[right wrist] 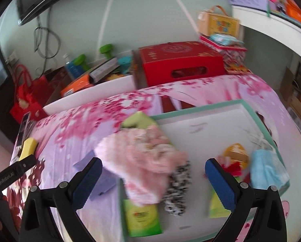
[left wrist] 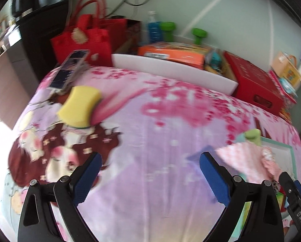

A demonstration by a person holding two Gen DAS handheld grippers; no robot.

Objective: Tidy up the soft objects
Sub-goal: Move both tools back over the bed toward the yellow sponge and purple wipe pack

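A yellow sponge (left wrist: 80,105) lies on the pink flowered blanket (left wrist: 150,121) at the far left; my left gripper (left wrist: 150,161) hovers open above bare blanket, well short of it. My right gripper (right wrist: 153,166) is open above a white tray with a teal rim (right wrist: 251,111). Between its fingers lie a pink fluffy cloth (right wrist: 142,157) and a black-and-white scrunchie (right wrist: 178,189). A green tissue pack (right wrist: 140,217), a light blue cloth (right wrist: 267,169), a red and orange item (right wrist: 235,157) and a green sponge (right wrist: 136,120) also rest in or on the tray. A purple cloth (right wrist: 98,177) lies beside the tray.
A phone on a stand (left wrist: 69,68) sits behind the yellow sponge. Beyond the bed are a white board (left wrist: 170,70), a red bag (left wrist: 86,40), a red box (right wrist: 180,64), an orange package (left wrist: 174,54) and green dumbbells (left wrist: 198,34). The wall is close behind.
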